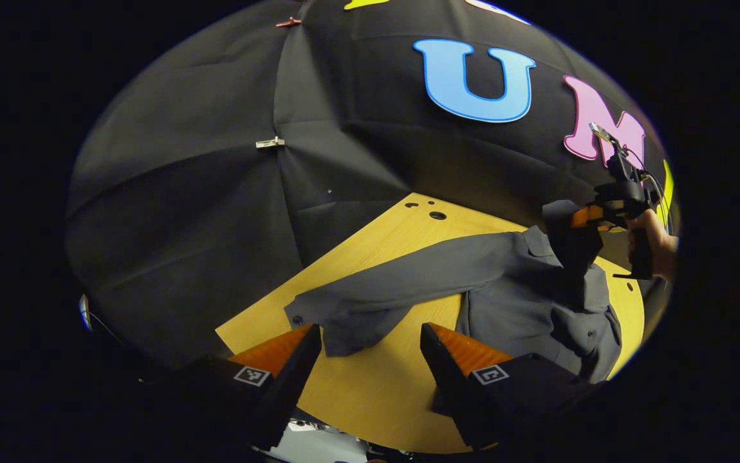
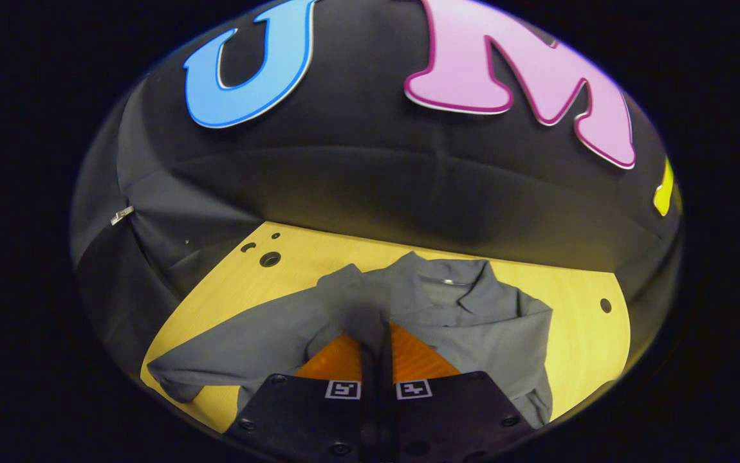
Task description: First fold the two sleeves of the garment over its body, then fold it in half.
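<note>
A grey button-up shirt [image 1: 537,302] lies on the wooden table [image 1: 376,386], collar toward the booth wall. One long sleeve [image 1: 402,280] stretches flat out to the side, its cuff just beyond my left gripper [image 1: 370,328], which hovers open above the table with nothing between its fingers. Farther off, a hand [image 1: 653,241] holds my right gripper [image 1: 579,222], which lifts the other sleeve over the shirt body. In the right gripper view, the right gripper [image 2: 375,329] is shut on that sleeve's grey cloth [image 2: 357,299], above the shirt body [image 2: 486,328] and collar [image 2: 457,276].
The table [image 2: 569,296] has small round holes [image 2: 270,258] near its far corners. The black booth wall [image 1: 215,193] stands close behind the table's far edges. Bare wood shows in front of the outstretched sleeve [image 2: 235,344] and beside the shirt.
</note>
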Action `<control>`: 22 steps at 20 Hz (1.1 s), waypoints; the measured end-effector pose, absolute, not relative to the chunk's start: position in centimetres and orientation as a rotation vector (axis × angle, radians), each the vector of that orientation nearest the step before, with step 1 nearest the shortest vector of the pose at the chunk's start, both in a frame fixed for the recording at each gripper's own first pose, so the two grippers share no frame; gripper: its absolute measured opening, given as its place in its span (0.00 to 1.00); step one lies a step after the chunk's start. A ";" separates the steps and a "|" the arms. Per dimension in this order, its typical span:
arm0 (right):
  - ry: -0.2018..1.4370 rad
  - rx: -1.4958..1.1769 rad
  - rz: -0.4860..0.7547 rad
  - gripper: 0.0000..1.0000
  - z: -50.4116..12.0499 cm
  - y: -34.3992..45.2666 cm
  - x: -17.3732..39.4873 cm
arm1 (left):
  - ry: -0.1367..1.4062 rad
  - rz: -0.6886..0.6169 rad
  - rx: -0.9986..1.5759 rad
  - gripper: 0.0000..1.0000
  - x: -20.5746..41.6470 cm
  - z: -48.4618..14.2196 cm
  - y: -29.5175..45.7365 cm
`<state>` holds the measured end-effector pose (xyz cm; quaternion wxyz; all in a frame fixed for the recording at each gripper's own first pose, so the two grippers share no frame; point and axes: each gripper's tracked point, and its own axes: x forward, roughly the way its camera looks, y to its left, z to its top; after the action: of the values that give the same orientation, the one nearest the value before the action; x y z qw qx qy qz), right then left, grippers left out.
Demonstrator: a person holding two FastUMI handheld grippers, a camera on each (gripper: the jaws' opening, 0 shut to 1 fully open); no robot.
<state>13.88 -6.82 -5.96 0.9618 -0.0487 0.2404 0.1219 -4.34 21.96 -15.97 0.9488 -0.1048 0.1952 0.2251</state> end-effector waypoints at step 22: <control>0.637 -0.096 0.417 0.99 -10.8 -3.2 4.7 | 0.393 0.525 -0.279 0.97 -3.0 -17.5 27.3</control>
<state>4.65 -3.22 -10.79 0.9273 -0.0470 0.3106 0.2035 -3.00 27.29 -17.49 0.9372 -0.1366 0.1925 0.2567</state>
